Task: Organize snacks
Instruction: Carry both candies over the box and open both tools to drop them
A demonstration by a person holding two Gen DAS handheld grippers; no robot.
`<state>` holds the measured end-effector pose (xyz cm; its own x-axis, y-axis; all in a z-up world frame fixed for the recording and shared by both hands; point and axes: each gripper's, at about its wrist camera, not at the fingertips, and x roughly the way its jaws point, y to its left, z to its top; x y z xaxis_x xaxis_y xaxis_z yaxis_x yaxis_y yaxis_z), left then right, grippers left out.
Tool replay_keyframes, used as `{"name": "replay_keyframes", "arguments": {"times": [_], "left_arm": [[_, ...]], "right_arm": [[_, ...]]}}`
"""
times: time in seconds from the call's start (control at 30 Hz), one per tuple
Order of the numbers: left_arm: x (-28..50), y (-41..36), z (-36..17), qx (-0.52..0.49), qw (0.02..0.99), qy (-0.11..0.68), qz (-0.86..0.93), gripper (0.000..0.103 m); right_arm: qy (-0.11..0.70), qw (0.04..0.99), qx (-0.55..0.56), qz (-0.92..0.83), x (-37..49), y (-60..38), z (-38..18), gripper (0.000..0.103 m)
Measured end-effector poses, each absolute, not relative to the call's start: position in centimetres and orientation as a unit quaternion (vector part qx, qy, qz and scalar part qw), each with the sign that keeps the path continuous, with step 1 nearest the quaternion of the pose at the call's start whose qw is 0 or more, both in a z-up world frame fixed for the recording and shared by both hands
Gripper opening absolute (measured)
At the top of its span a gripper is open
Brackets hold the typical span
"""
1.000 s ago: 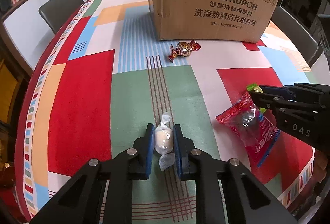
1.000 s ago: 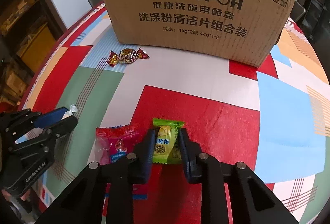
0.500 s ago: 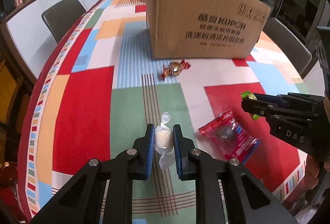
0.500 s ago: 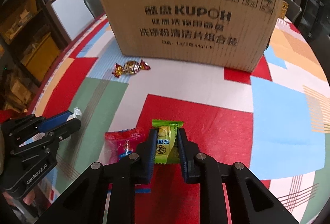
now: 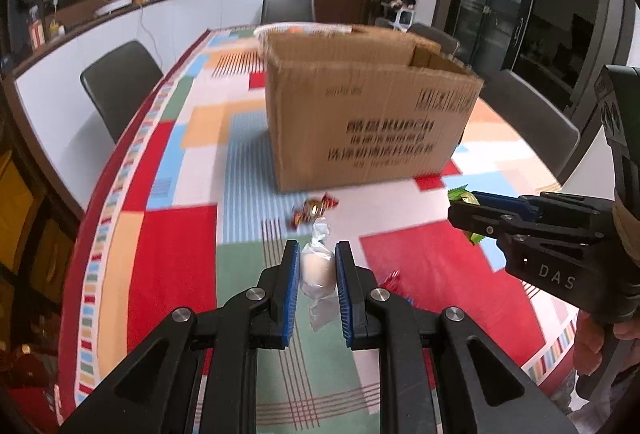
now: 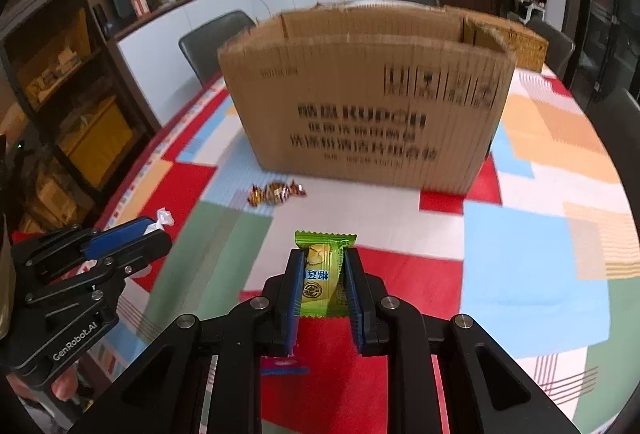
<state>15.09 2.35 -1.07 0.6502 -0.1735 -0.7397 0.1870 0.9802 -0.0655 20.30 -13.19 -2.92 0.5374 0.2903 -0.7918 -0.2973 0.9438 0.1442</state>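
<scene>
left gripper (image 5: 316, 270) is clamped on a pale round candy (image 5: 317, 268) in clear twisted wrap, right gripper (image 6: 322, 284) pinching a green-and-yellow snack packet (image 6: 323, 274), cardboard box (image 6: 368, 106) ahead of both

Even indoor light, motion blur, fisheye warp w/ dark corners.

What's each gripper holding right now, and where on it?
Left gripper pinches the white candy across its round middle. Right gripper clamps the green packet by its long side edges.
</scene>
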Motion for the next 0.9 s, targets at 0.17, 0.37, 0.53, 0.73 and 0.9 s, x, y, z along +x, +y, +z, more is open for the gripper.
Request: {"name": "replay_keyframes", "arguments": {"times": [0.17,0.37,0.53,0.73,0.9], "left_arm": [[16.3,1.7,1.0,0.005,0.919,0.380,-0.106,0.019],[17.7,0.7,3.6,0.014,0.931,0.346,-0.113,0.019],[19.1,0.0,5.4,0.023,0.939,0.323,-0.113,0.019],[21.1,-0.7,7.1,0.028,0.945,0.303,-0.115,0.019],[23.1,-1.0,8.2,0.025,0.947,0.298,-0.121,0.019]], "right_arm": [[0.421,0.891,0.002,0.170,20.6,-13.7,-0.5,0.021],[0.387,0.907,0.008,0.166,21.8,-14.3,2.1,0.021],[0.360,0.919,0.013,0.159,22.9,-14.8,4.1,0.021],[0.333,0.931,0.017,0.151,24.6,-15.5,6.3,0.021],[0.319,0.936,0.021,0.145,26.1,-15.7,7.4,0.021]]}}
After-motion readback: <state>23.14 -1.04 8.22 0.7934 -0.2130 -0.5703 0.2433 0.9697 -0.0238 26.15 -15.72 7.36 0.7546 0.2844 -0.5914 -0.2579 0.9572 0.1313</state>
